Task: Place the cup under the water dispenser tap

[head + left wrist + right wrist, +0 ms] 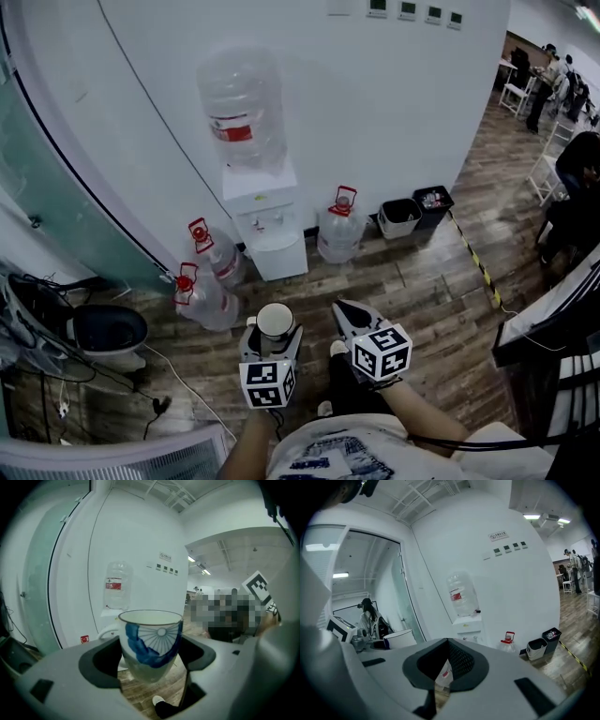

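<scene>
I am holding the left tool (pixel 273 336) clamped on the upright blue-patterned cup (pixel 150 639), above the wooden floor (pixel 422 291) and well apart from the water dispenser (pixel 267 220). The right tool (pixel 349 317) is sitting with jaws together, empty.

Bright even ceiling light, soft shadows — fisheye-bent edges
</scene>
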Tool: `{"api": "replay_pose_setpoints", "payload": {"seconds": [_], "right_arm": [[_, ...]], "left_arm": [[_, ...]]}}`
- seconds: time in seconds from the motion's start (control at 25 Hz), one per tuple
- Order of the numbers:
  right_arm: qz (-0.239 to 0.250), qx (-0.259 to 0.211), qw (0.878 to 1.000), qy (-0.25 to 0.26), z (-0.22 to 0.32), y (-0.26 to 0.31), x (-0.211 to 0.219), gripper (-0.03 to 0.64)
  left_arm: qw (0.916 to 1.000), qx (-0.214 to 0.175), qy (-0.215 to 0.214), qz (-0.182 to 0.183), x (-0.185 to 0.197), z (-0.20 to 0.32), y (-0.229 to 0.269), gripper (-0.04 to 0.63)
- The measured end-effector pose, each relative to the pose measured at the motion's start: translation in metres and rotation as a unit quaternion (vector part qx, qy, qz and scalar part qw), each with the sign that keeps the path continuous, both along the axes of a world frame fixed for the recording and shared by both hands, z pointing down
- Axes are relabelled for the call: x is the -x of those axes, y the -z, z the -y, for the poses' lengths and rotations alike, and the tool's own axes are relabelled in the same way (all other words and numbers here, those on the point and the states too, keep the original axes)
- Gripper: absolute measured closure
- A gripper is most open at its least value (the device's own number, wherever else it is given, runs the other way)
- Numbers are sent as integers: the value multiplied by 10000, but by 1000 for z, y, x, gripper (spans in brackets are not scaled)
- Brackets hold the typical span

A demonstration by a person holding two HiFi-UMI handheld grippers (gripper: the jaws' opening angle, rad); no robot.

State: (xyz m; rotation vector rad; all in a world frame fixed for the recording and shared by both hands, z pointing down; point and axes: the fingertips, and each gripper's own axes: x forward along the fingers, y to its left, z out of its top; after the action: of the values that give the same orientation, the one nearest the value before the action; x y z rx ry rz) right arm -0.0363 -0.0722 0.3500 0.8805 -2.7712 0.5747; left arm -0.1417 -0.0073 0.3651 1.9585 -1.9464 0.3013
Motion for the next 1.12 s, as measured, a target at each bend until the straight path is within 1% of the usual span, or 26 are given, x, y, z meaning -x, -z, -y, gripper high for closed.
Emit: {"api": "replay_pose_setpoints", "payload": {"seconds": [0.24, 0.32, 0.48, 0.6, 0.68, 0.84, 1.12], "right_arm": [[0, 139, 9999, -10, 69, -31, 25, 595], [-1, 150, 9999, 21, 95, -47, 39, 595], [-129, 295, 9994, 122, 142, -85, 60, 595], [-188, 313, 9992, 154, 191, -112, 80, 595], [-246, 400, 9988, 161, 218, -137, 94, 595], [-350, 547, 9977, 169, 261, -187, 116, 595], [-427, 510, 9976, 186, 328, -269, 147, 595]], "left_arm": [[10000, 75, 1, 39, 26, 67, -26, 192], [10000, 77, 25, 3, 39, 94, -42, 192], [9997, 213, 114, -52, 57, 146, -78, 192], [9997, 125, 204, -33, 75, 196, -100, 192], [9996, 98, 273, -48, 89, 224, -121, 192], [9992, 181, 349, -90, 110, 266, -171, 192], [9983, 325, 492, -6, 148, 331, -264, 192]]}}
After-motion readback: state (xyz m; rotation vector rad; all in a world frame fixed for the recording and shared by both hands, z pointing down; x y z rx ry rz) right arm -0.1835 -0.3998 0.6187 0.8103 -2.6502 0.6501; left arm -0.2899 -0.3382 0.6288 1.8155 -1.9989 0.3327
